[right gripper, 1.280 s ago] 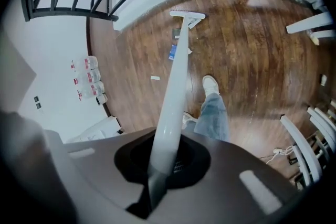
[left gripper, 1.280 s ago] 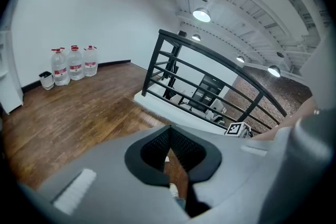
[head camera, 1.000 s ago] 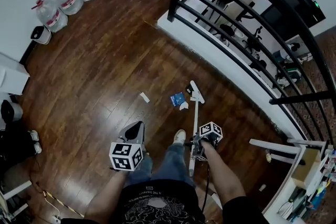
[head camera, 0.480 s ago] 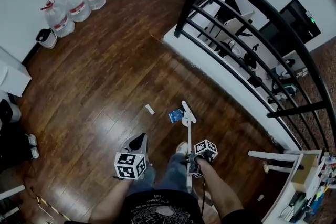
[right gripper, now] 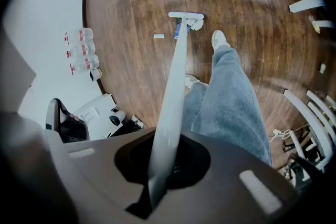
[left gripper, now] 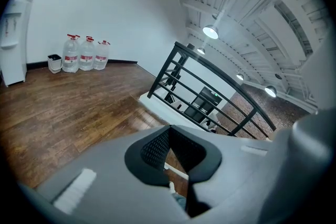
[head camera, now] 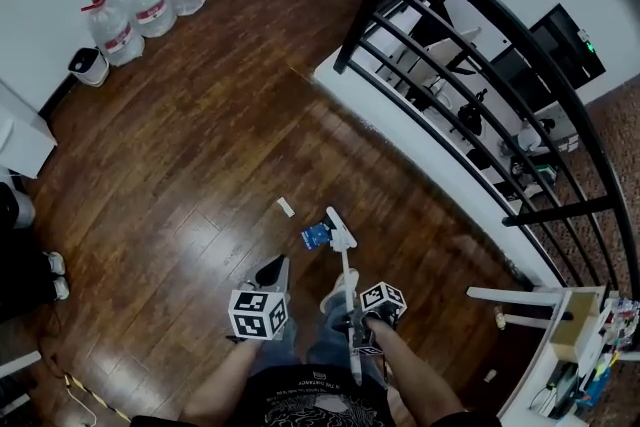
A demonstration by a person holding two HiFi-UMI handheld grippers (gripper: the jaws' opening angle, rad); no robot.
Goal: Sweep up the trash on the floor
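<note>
My right gripper is shut on the long white handle of a broom and holds it just ahead of the person's legs. The broom's head rests on the wood floor against a blue wrapper. A small white scrap lies a little farther left. The right gripper view looks down the handle to the broom's head, the blue wrapper and the white scrap. My left gripper hovers at knee height, shut with nothing in it, and points out across the room.
Three large water bottles and a small white bin stand by the far wall. A black railing on a white ledge borders the floor on the right. White furniture is at the lower right. The person's shoe is near the broom.
The broom's head has swept left and pushed the blue wrapper closer to the white scrap. Both grippers have come along with the person.
</note>
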